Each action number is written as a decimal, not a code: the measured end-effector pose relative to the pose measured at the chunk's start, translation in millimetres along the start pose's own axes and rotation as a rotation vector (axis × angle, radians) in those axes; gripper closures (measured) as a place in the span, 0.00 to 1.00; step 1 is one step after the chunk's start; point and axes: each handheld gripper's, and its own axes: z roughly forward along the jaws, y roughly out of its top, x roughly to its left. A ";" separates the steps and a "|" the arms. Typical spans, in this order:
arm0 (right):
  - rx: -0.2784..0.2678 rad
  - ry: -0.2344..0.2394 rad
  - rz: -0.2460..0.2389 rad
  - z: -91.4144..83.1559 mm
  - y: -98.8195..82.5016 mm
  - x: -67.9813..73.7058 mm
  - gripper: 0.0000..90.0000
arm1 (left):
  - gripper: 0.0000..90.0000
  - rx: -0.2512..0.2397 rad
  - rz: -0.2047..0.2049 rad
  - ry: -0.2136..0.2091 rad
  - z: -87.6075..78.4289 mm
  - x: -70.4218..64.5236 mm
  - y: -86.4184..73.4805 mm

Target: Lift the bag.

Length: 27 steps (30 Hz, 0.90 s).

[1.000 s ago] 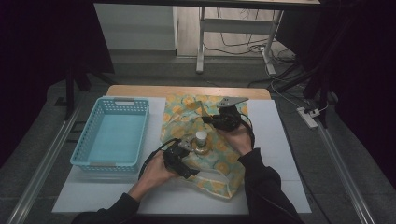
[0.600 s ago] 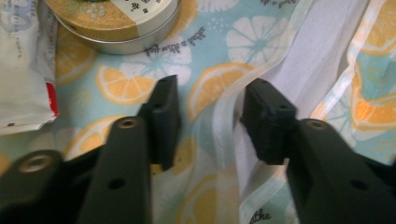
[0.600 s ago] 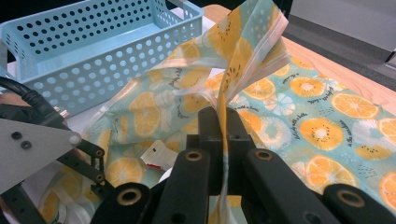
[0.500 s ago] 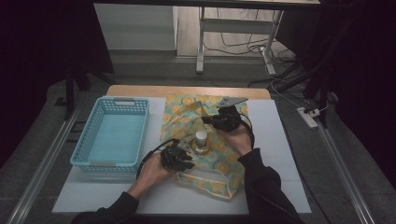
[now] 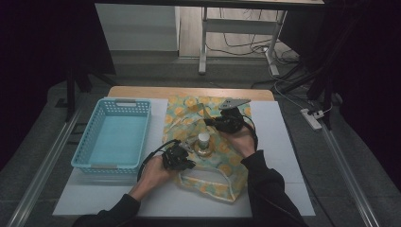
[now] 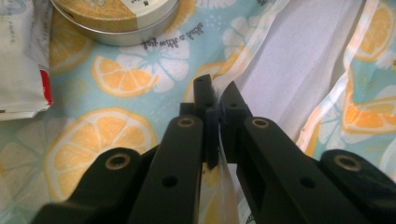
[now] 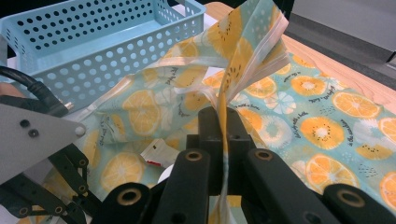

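Fingers [image 6: 205, 100] clamped on orange-print bag [image 5: 227, 163] — jar [image 5: 204, 143] inside

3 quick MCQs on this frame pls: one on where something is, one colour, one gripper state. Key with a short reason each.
1. Where is the basket relative to the bag?
A. to its left on the table
B. on top of it
C. to its right

2. What colour is the basket?
A. red
B. light blue
C. black

3. What is the right gripper doing?
A. hanging open above the basket
B. shut on a fold of the bag
C. holding the jar

Key:
1 A: in the high view the basket sits left of the orange-print bag.
2 B: its perforated walls are light blue in the right gripper view.
3 B: the right gripper view has its jaws closed with bag fabric pinched and rising between them.
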 end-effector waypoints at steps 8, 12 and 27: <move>-0.002 0.011 0.005 -1.4 1.9 2.0 0.99 | 0.99 -0.049 -0.001 0.022 -14.5 -2.8 5.1; 0.002 0.019 0.001 -3.2 4.6 5.5 0.99 | 0.99 -0.063 -0.022 0.023 -21.2 -2.1 7.2; 0.022 0.034 0.009 -14.3 8.5 7.6 0.99 | 1.00 -0.099 -0.070 -0.003 -45.1 2.7 21.2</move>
